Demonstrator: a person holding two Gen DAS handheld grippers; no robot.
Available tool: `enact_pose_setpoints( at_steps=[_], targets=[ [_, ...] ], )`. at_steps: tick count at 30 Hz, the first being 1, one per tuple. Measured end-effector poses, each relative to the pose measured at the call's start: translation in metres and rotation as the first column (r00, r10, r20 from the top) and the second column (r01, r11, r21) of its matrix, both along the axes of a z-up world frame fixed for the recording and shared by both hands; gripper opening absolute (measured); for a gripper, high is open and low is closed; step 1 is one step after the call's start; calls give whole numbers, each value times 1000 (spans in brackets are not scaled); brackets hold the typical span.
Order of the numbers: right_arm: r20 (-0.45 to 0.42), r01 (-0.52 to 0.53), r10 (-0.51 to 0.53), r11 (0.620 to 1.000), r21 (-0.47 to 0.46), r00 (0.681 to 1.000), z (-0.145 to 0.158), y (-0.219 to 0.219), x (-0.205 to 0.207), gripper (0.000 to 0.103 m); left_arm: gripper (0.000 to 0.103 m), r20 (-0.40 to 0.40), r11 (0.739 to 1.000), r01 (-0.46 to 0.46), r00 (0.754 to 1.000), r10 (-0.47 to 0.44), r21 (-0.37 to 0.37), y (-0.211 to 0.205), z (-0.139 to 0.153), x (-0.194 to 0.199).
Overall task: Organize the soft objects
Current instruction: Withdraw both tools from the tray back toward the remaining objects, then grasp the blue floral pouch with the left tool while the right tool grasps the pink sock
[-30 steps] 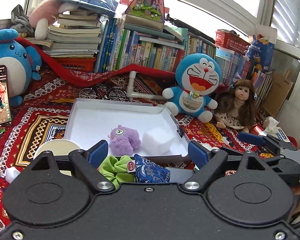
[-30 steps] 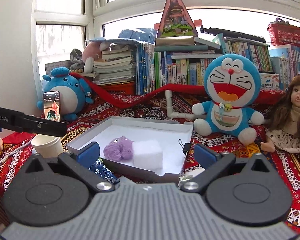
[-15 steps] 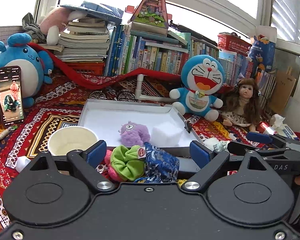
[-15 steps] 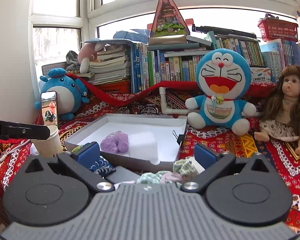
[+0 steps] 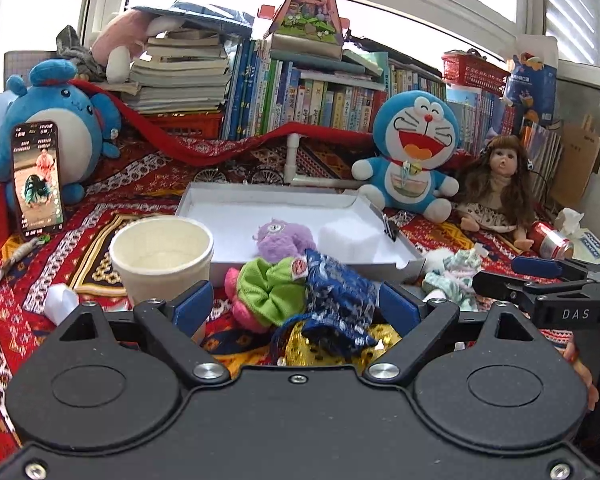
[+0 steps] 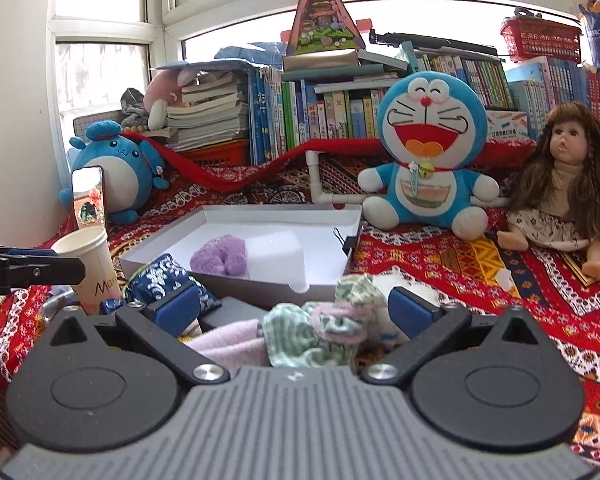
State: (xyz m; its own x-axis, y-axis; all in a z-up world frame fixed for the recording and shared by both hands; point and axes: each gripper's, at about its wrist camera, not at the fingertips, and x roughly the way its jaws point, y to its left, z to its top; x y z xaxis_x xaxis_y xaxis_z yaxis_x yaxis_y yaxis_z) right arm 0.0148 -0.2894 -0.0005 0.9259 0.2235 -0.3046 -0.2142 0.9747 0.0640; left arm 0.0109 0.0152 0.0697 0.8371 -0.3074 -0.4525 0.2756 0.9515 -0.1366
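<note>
A shallow white tray (image 5: 260, 196) holds a purple plush (image 5: 284, 238) and a white foam block (image 5: 350, 240); it also shows in the right wrist view (image 6: 240, 216). My left gripper (image 5: 296, 306) is open, just short of a green and pink scrunchie (image 5: 268, 294) and a blue patterned pouch (image 5: 338, 300) lying in front of the tray. My right gripper (image 6: 294, 306) is open over a pale green and pink scrunchie (image 6: 320, 328) and a pink cloth (image 6: 228, 342). The same pouch (image 6: 160, 278) lies to its left.
A paper cup (image 5: 162, 256) stands left of the tray. A phone (image 5: 38, 176) leans on a blue plush (image 5: 56, 136). A Doraemon plush (image 5: 414, 156), a doll (image 5: 496, 192), a can (image 5: 548, 236) and books line the back. A patterned red cloth covers the table.
Both grippers have drawn back from the tray. The scrunchies, pouch and cup now show more fully in front of the fingers.
</note>
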Motion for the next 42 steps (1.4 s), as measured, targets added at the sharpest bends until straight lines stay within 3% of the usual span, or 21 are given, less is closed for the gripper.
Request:
enact_pose_setpoints(
  at_steps=[8,14,18,21,26,42],
  targets=[
    [-28,20,-20,1000,-4,999,-13,-3,-6,103,88,-60,1000,5,998,-4,15,2,-21,-8],
    [-43,-26,25,1000,-5,999,-21,5,-11,103,78,-101,1000,23,995,-23,-3,-2,-29,-7],
    [-49,-68,66,997,-25,997,-24,15,-13,103,63,-130,999,37,991,-37,1,-10,-37,-6],
    [-64,-87,85,995,-37,994,-26,23,-14,87,45,-166,999,35,985,-37,-18,-12,-42,-4],
    [-82,-127,125,992,-23,989,-29,31,-14,80,44,-170,998,51,984,-55,-33,-17,-43,-5],
    [-116,-111,114,993,38,987,-36,31,5,80,47,-145,1000,31,989,-30,5,-30,-55,12]
  ],
)
